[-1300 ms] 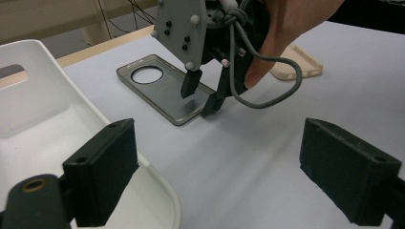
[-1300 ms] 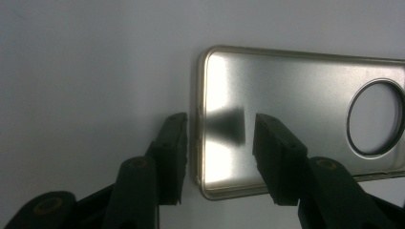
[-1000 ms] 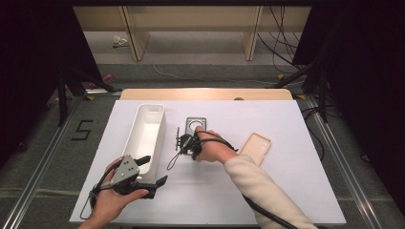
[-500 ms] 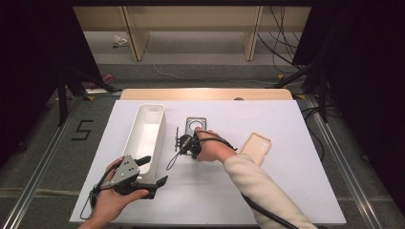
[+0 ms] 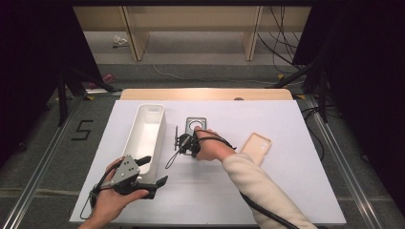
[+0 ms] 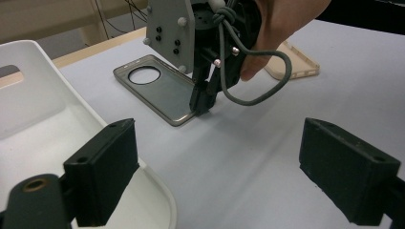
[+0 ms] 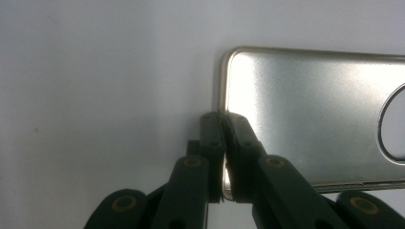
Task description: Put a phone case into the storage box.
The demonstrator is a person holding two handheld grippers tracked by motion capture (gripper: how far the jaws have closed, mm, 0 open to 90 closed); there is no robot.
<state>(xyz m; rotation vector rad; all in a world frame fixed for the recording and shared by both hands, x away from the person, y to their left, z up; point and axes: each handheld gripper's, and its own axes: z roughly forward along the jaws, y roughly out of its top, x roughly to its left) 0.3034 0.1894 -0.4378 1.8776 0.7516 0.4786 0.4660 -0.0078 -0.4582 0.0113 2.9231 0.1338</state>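
Pinching the grey translucent phone case [image 7: 305, 119] by its near edge, my right claw [image 7: 222, 119] has just closed; lifting remains; my left claw [image 6: 215, 176] waits, spread, beside the white plastic bin [image 5: 145, 133].

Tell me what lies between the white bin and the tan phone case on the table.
In the high view, the dark phone case lies between the white bin and the tan phone case, with the right claw shut on its edge.

The right gripper [image 5: 184, 143], jaws just closed, points down from an outstretched arm. The left gripper [image 5: 155, 171] rests level, jaws wide apart.
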